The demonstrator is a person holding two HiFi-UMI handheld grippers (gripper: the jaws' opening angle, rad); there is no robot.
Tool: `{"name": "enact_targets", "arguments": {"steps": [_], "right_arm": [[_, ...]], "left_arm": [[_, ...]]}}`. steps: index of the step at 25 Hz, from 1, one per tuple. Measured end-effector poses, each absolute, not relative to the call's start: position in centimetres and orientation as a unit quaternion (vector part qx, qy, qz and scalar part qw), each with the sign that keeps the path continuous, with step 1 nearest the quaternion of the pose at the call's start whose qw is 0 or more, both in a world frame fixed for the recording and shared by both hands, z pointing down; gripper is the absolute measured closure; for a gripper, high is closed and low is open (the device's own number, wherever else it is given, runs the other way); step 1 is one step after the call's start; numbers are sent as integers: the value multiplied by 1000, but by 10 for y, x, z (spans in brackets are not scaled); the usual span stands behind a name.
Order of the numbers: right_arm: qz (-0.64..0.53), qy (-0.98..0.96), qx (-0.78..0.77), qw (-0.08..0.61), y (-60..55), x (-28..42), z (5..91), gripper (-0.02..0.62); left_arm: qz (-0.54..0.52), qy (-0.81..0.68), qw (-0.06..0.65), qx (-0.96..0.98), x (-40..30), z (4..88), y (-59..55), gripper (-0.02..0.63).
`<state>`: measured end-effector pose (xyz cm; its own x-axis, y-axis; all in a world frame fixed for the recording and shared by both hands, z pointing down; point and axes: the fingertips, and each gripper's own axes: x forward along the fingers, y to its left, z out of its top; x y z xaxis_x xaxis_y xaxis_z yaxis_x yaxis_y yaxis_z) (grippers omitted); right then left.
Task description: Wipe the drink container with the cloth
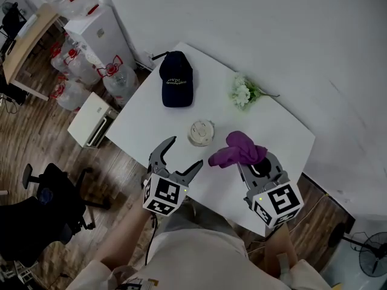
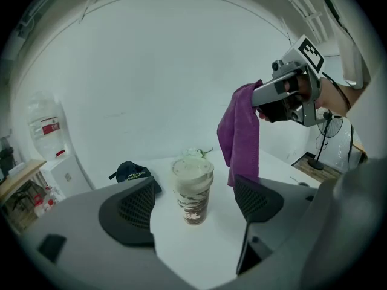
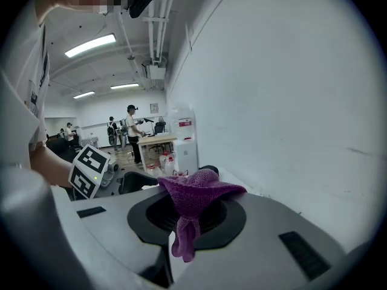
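The drink container [image 1: 200, 133], a lidded cup of brown drink, stands upright near the middle of the white table [image 1: 284, 132]. My left gripper [image 1: 185, 152] hangs open just short of it. In the left gripper view the cup [image 2: 193, 189] stands ahead of the wide-apart jaws, centred between them and untouched. My right gripper [image 1: 249, 161] is shut on a purple cloth [image 1: 239, 151], to the right of the cup. The cloth [image 3: 193, 201] bunches over the closed jaws and dangles down. From the left gripper view it [image 2: 240, 132] hangs from the raised right gripper [image 2: 284, 95].
A dark cap [image 1: 177, 80] and a small bunch of white flowers [image 1: 243, 92] lie on the table's far side. Water bottles [image 1: 115, 77], a white box [image 1: 91, 118] and an office chair [image 1: 54, 198] stand on the floor at left. A fan [image 1: 372, 252] stands at lower right.
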<state>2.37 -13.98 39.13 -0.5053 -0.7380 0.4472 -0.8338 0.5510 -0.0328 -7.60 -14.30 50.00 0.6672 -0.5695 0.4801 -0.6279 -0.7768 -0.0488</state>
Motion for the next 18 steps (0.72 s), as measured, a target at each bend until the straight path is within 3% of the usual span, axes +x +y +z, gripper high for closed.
{"name": "enact_targets", "arguments": {"steps": [18], "right_arm": [[118, -886, 380, 238, -209, 13, 459, 531]], "left_arm": [[237, -317, 94, 914, -32, 574, -191, 190]]}}
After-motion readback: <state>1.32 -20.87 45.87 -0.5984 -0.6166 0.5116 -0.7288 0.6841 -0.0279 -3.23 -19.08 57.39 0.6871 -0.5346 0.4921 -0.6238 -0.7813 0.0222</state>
